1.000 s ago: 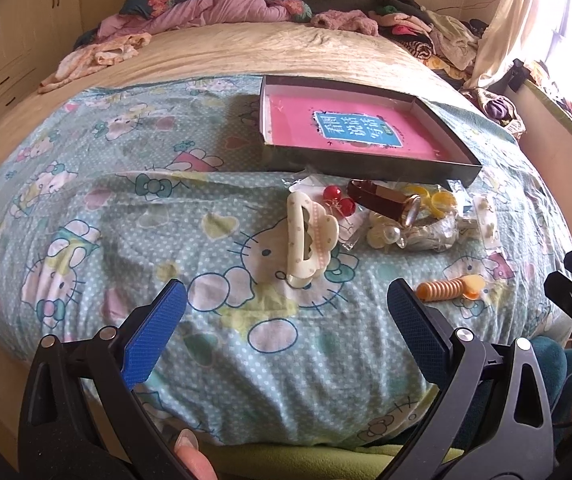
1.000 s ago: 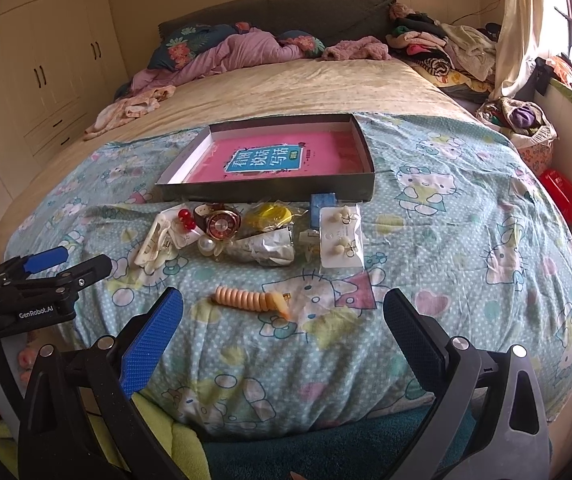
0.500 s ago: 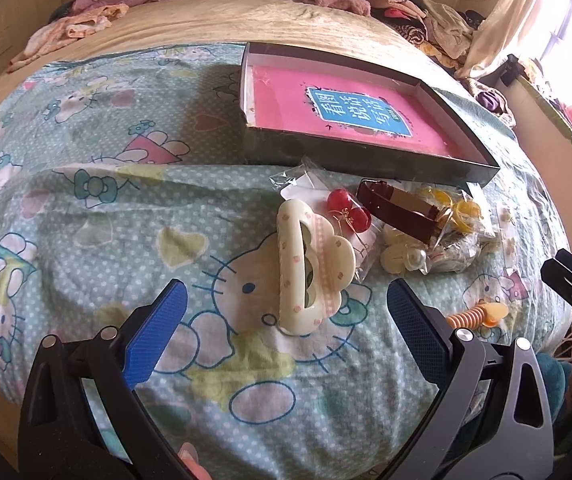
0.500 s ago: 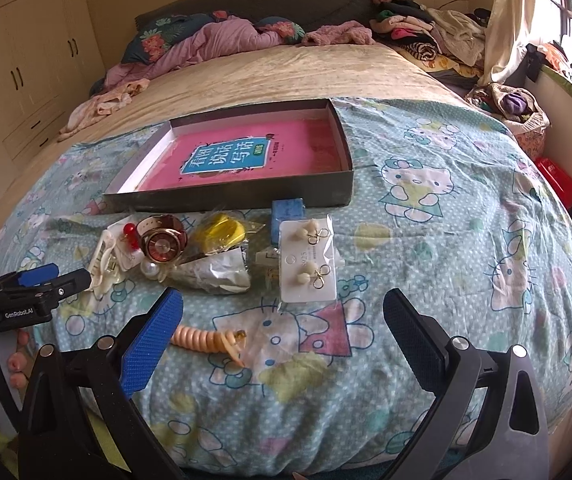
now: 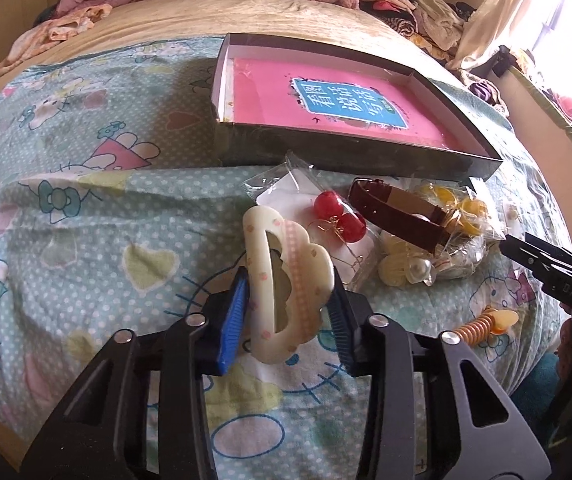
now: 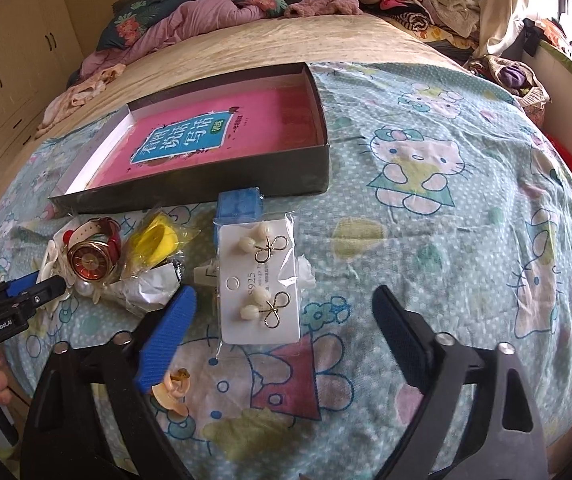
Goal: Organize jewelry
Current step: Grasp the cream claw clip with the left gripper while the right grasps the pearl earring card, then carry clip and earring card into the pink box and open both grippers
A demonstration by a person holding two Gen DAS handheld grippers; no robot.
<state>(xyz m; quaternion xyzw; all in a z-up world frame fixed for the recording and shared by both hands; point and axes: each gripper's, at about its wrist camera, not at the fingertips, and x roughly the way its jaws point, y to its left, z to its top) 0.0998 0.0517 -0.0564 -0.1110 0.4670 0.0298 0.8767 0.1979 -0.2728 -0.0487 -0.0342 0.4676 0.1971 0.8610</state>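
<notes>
Cream plastic now fills the gap of the left tool (image 5: pixel 288 322): a second ago its blue pads stood wide apart above the bedspread, and now its jaws are closing on the cloud-shaped hair clip (image 5: pixel 283 284), one pad against each side of it, with the clip lying on the patterned bedspread (image 5: pixel 85 240) near the bed's front edge. The right tool (image 6: pixel 286 330) has also come down and forward since then; its jaws are closing too but the pads stand well clear of the earring card (image 6: pixel 259 284), which lies in its clear sleeve between them on the bedspread, with a blue pad beside the card's left edge. Just behind the clip sit the red cherry earrings (image 5: pixel 340 214) and the brown-strapped watch (image 5: pixel 400 214), with a yellow item in plastic (image 6: pixel 153 240) beside them. The open box (image 5: pixel 350 160), with a pink book inside, lies farther toward the middle of the bed, behind the whole cluster
</notes>
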